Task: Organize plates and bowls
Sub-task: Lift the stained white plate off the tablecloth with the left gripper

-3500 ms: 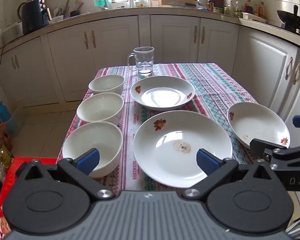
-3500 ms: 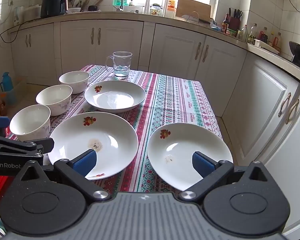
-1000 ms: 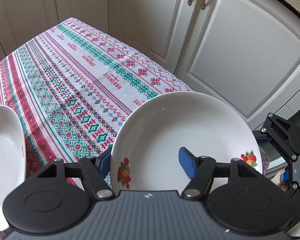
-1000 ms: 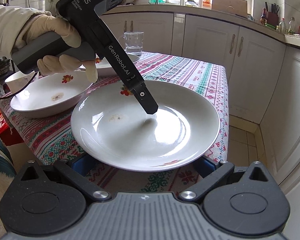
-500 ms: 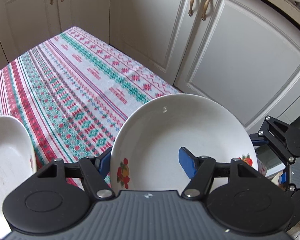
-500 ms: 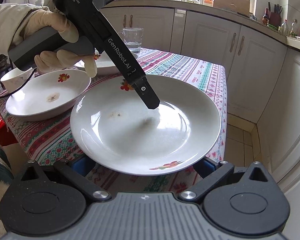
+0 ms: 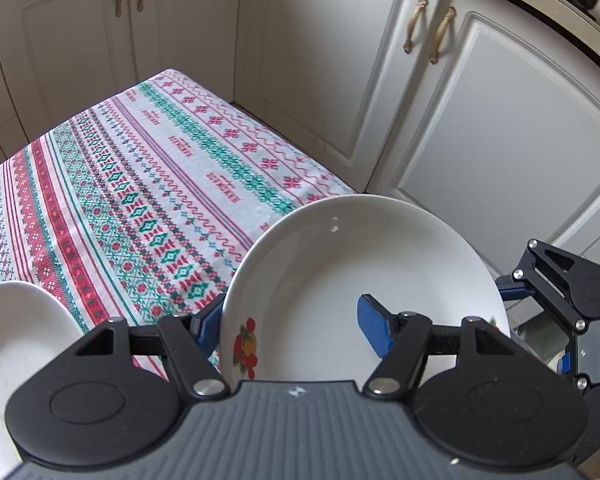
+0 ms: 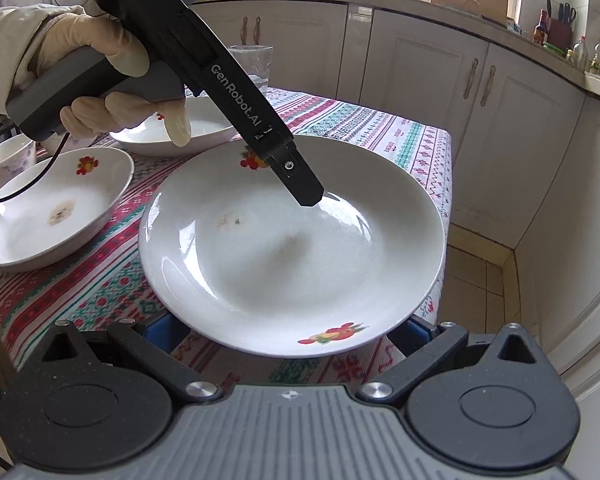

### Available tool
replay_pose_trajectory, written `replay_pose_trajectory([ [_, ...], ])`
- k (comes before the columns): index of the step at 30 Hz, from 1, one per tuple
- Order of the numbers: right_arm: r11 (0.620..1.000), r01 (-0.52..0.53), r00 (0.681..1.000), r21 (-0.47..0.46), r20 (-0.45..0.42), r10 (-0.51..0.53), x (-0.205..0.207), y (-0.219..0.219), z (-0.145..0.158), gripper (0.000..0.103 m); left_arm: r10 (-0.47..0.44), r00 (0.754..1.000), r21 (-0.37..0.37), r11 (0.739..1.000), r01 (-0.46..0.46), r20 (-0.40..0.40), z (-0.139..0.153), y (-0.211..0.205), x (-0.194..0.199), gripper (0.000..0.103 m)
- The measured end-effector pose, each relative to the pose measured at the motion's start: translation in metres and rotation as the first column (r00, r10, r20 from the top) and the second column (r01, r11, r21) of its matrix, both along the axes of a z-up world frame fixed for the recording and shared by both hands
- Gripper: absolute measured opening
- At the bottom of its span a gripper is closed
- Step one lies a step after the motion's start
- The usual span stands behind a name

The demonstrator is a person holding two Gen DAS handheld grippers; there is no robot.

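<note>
We are holding the right-hand plate (image 8: pixel 292 248) clear of the tablecloth (image 7: pixel 148 184), over the table's near corner, at 6 o'clock in the right wrist view. Our left gripper (image 7: pixel 292 326) is grasping its rim: one blue pad (image 7: pixel 374 330) is lying inside the plate, the other pad sitting outside the rim at 9 o'clock of it. Our right gripper (image 8: pixel 288 332) is sitting under the plate's near edge with its jaws spread wide; we cannot tell whether they are touching the underside. A second plate (image 8: pixel 52 212), stained at its centre, is resting on the cloth at 9 o'clock, just beside the lifted one. A third plate (image 8: pixel 204 130) is lying at 11 o'clock, a glass mug (image 8: pixel 256 66) standing beyond it. A bowl (image 8: pixel 4 156) is showing at the far 9 o'clock edge. White cabinets (image 7: pixel 480 128) are running behind.
</note>
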State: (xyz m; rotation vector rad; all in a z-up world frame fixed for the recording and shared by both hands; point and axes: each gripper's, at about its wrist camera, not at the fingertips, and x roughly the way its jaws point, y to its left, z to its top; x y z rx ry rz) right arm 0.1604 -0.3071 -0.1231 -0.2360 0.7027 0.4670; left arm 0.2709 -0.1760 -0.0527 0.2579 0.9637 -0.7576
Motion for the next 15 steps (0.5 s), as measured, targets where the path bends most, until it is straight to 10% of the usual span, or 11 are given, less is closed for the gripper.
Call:
replay_pose_trajectory([
  [15, 1.000, 0.021, 0.999, 0.016, -0.026, -0.020, 0.036, 0.001, -0.007, 0.103, 0.024, 1.000, 0.005, 1.000, -0.024, 0.012, -0.011, -0.006, 0.028, 0.068],
])
